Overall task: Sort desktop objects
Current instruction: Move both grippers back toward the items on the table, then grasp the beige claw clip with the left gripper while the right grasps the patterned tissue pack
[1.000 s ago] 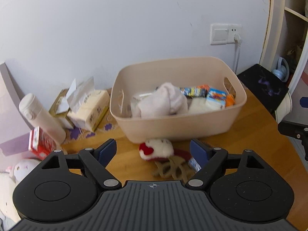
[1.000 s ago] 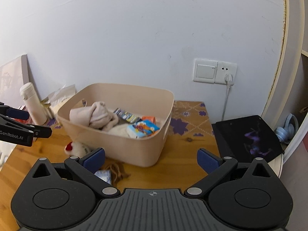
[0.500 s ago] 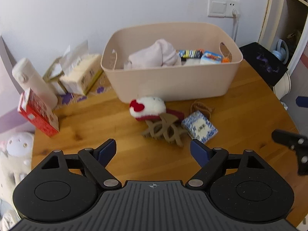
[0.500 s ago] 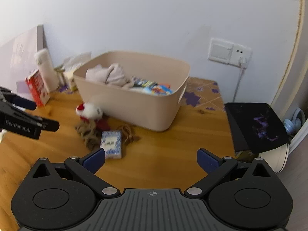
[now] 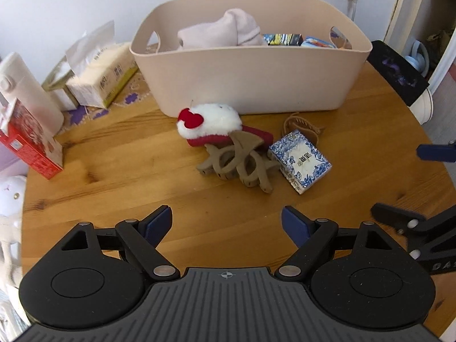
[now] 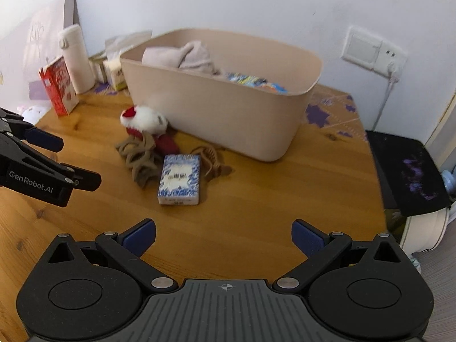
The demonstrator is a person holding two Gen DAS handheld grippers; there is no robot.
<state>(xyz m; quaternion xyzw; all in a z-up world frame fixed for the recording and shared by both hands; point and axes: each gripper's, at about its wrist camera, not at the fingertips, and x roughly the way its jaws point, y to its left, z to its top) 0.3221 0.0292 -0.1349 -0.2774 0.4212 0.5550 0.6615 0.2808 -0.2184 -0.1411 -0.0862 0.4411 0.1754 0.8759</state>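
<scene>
A beige plastic bin (image 5: pixel 250 85) (image 6: pixel 228 119) stands at the back of the wooden table and holds a pink cloth (image 5: pixel 222 31) and colourful packets (image 5: pixel 296 40). In front of it lie a white and red plush antler headband (image 5: pixel 211 122) (image 6: pixel 145 122), with tan antlers (image 5: pixel 239 159), a blue-patterned tissue pack (image 5: pixel 300 161) (image 6: pixel 179 183) and a small brown fringed item (image 5: pixel 302 122). My left gripper (image 5: pixel 226 222) is open and empty above the table's near side. My right gripper (image 6: pixel 223 236) is open and empty, to the right of the left one.
At the left stand a red carton (image 5: pixel 25 136), a white bottle (image 5: pixel 25 85) and a tissue box (image 5: pixel 99 82). A black pad (image 5: pixel 399 71) (image 6: pixel 407 171) lies at the right table edge. A wall socket (image 6: pixel 373 50) with a cable is behind.
Both grippers have pulled back and up from the bin, so the headband, the tissue pack and more table show in front of them. Both stay open.
</scene>
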